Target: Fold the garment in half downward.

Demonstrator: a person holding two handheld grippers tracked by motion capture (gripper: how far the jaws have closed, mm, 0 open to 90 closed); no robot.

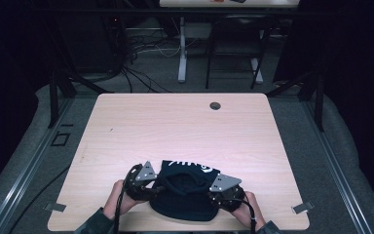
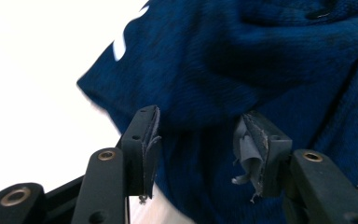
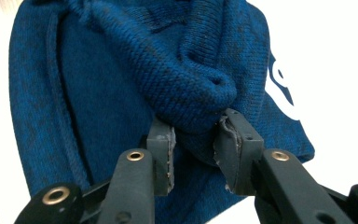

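A dark blue knit cap [image 1: 185, 197] with white lettering lies bunched near the table's front edge, between both hands. My left gripper [image 1: 152, 187] is at the cap's left side. In the left gripper view its jaws [image 2: 198, 126] stand apart around a fold of the cap [image 2: 242, 60], and the pads do not press it. My right gripper [image 1: 215, 194] is at the cap's right side. In the right gripper view it [image 3: 193, 128] is shut on a thick rolled fold of the cap [image 3: 112, 84], pinched between the pads.
The light wooden table [image 1: 175, 126] has a round cable hole [image 1: 215, 106] at the back. Small metal brackets [image 1: 54, 206] [image 1: 303, 207] sit at its front corners. Beyond it are a table leg, cables and a chair on a grey floor.
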